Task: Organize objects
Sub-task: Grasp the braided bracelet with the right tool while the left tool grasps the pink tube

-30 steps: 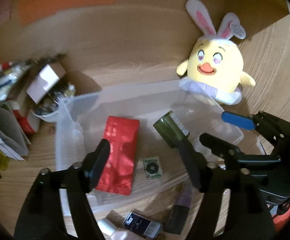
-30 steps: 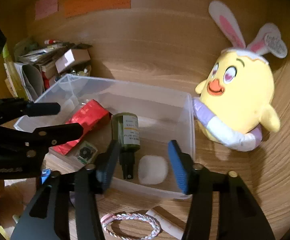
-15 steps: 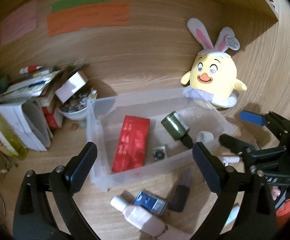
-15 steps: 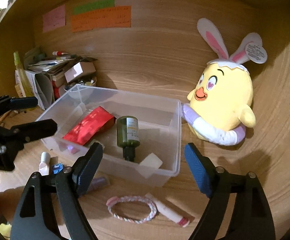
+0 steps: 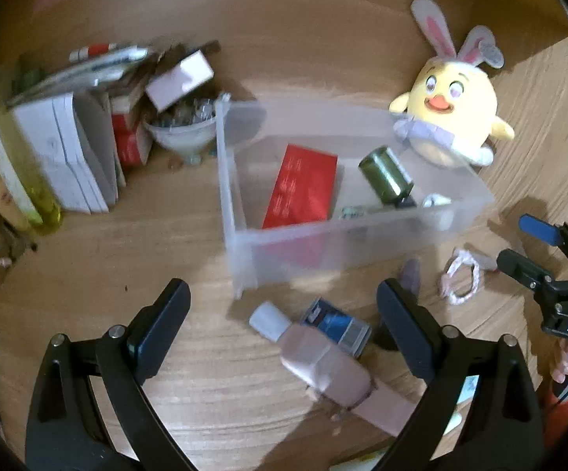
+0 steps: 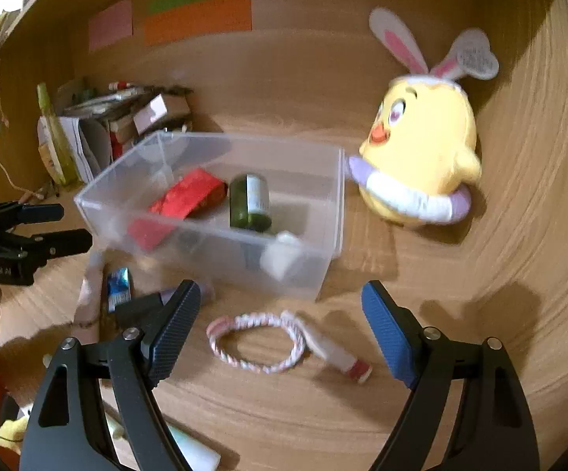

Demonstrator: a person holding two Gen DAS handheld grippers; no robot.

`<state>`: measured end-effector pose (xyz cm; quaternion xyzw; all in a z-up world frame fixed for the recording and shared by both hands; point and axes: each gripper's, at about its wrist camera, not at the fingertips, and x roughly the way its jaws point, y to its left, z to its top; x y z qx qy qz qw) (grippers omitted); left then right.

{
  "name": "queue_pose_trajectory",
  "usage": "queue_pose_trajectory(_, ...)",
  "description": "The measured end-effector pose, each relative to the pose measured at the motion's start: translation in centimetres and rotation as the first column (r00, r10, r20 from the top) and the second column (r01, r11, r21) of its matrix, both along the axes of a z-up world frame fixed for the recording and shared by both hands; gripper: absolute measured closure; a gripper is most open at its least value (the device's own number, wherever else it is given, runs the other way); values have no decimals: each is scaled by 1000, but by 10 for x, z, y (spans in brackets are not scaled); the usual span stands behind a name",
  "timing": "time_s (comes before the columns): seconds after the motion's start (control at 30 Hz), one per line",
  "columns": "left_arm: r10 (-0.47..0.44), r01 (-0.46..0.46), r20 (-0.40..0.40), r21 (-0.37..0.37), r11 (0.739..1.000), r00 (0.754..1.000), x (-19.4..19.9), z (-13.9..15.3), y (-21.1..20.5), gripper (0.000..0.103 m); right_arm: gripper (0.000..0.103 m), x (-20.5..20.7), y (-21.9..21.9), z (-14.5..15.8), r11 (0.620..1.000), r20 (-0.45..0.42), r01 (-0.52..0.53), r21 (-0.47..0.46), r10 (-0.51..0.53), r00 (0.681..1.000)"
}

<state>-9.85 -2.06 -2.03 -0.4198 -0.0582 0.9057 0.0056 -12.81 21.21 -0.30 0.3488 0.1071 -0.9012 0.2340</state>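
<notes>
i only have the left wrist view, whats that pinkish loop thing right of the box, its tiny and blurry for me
Observer: From the right wrist view it is a braided pink and white bracelet lying flat on the desk in front of the clear box.
Operator: anything touching it
Observer: A small white tube with a red end lies against its right side.
Operator: is the right hand-held gripper on it
Observer: No. The right hand-held gripper is open and empty, with the bracelet between its fingers but apart from both.
Operator: and that white thing in the box corner
Observer: A white lump sits next to the green bottle; too blurred to name.
</notes>
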Motion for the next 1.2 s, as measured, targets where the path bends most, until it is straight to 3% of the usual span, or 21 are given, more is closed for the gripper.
queue_pose_trajectory(0.5, 0, -8, 100, 77, 997, 995, -2, -40, -8, 8, 21, 0, -4, -50, 1000, 205, -23, 4, 22, 978)
queue_pose_trajectory(0.6, -10, 2, 108, 76, 997, 994, -5, -43, -6, 22, 21, -3, -7, -57, 1000, 225, -26, 17, 21, 974)
queue_pose_trajectory(0.77, -19, 15, 90, 40, 999, 996, -6, -44, -2, 29, 20, -12, -15, -63, 999, 246, -25, 26, 18, 969)
queue_pose_trajectory(1.03, -44, 40, 71, 54, 998, 997, -8, -42, -2, 64, 20, -18, -35, -66, 996, 202, -5, 86, -13, 979)
queue_pose_trajectory(1.07, -48, 43, 69, 59, 997, 996, -8, -42, -2, 65, 20, -19, -37, -67, 996, 198, 0, 92, -18, 980)
queue_pose_trajectory(1.2, -39, 34, 66, 76, 996, 997, -7, -42, -6, 73, 28, -21, -36, -66, 996, 193, 16, 87, -32, 981)
